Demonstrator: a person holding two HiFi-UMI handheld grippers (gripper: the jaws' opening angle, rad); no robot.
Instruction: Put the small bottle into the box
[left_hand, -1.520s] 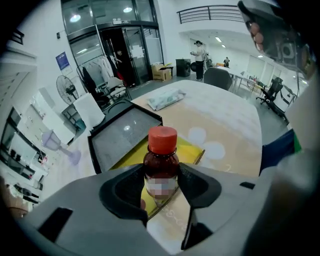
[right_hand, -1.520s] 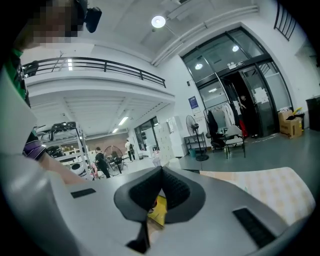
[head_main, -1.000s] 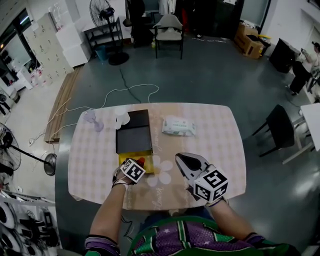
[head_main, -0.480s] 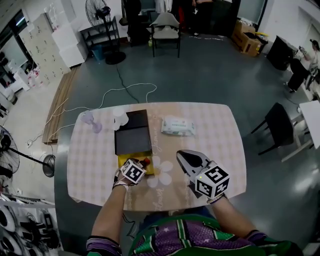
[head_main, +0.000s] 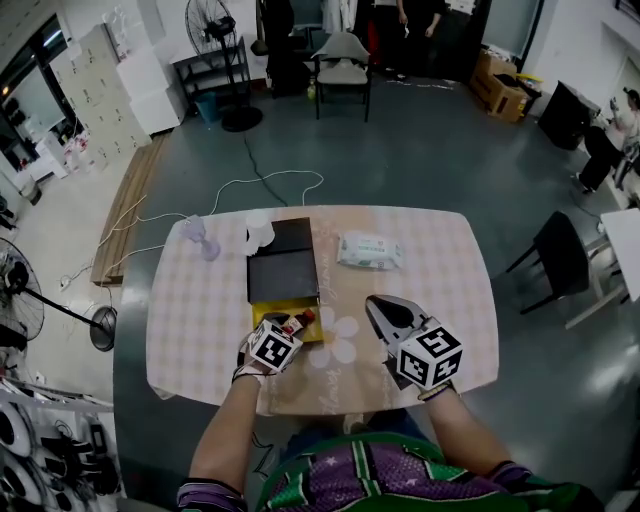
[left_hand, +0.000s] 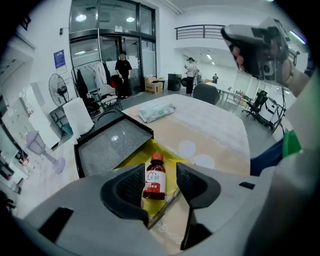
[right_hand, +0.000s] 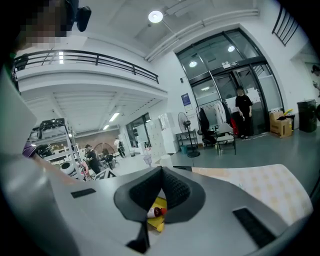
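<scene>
Left tongs are spread wide, one jaw on each side of the small bottle, and neither pad is actually pressing on it. The bottle lies on its side with the red cap pointing away, resting on its own on the yellow floor of the box, so I'd say it's already where the task wants it and the tongs are just straddling it, not carrying anything.

Right tongs are pinched together with nothing between them. In the head view they sit right of centre, low over the tabletop and well apart from the box. My guess is that hand is just parked out of the way, since this is a one-hand job.

The black lid covers the far part of the box and leaves only the near yellow end open — probably why the bottle went in at that end, right under the left tongs.

Further out there's a pack of wipes above centre in the head view, clear of everything. To me the placing looks basically done — what's left is lifting the left tongs straight up without clipping the bottle or the box wall
</scene>
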